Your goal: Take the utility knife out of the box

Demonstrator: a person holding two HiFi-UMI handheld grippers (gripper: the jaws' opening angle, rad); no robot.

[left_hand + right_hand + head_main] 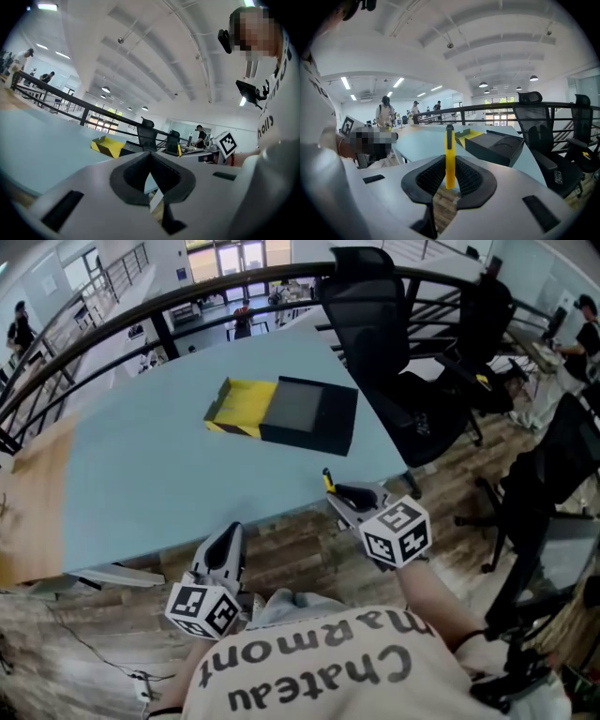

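The box, a black tray with a yellow-and-black sleeve at its left end, lies on the light blue table. My right gripper is off the table's near edge, shut on the yellow utility knife. In the right gripper view the utility knife stands upright between the pads, with the box farther off on the table. My left gripper hangs over the wooden floor, below the table edge. Its jaws look shut with nothing in them, and the box lies far ahead.
Black office chairs stand at the table's right side. A black railing runs behind the table. The wooden floor lies under both grippers. People stand far off in the room.
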